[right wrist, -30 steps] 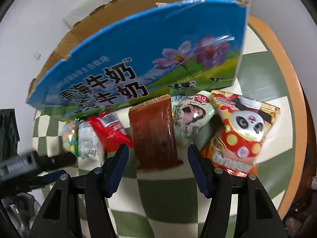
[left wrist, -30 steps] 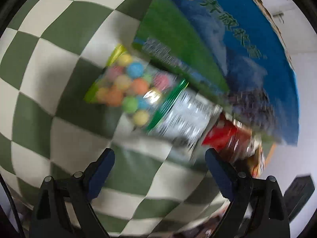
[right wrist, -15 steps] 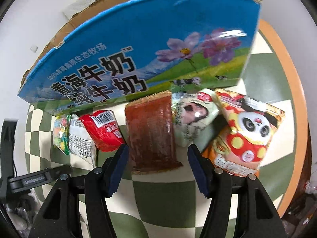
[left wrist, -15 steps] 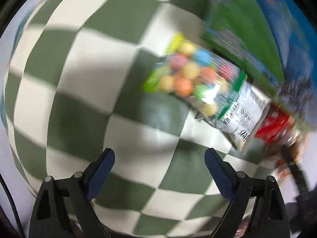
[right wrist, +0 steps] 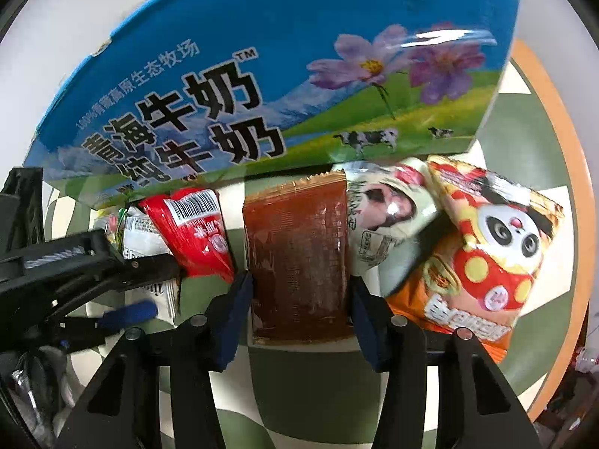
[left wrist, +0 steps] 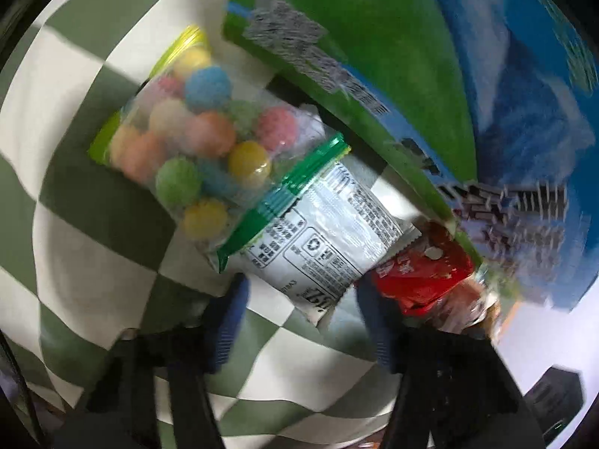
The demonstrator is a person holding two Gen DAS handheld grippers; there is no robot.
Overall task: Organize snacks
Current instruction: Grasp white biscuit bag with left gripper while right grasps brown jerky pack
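A clear candy bag (left wrist: 209, 149) of coloured balls lies on the checked cloth against a blue-green milk box (left wrist: 374, 56). My left gripper (left wrist: 302, 283) points down at the bag's white printed end; its jaws are closing and the pads meet that end. A red packet (left wrist: 419, 277) lies just to the right. In the right wrist view a brown packet (right wrist: 295, 254) lies flat between the pads of my right gripper (right wrist: 300, 282). These jaws are closing too, and the pads touch both long edges. The left gripper (right wrist: 149, 292) shows at the left, over the candy bag (right wrist: 146, 235).
The milk box (right wrist: 262, 75) stands behind the row of snacks. Right of the brown packet lie a pale green packet (right wrist: 382, 217), a panda bag (right wrist: 498, 232) and an orange bag (right wrist: 460, 307). The round table's orange rim (right wrist: 561, 149) curves along the right.
Both grippers have come down closer to the snacks. The left jaws went from wide apart to narrow around the candy bag's end. The right jaws narrowed onto the brown packet's sides.
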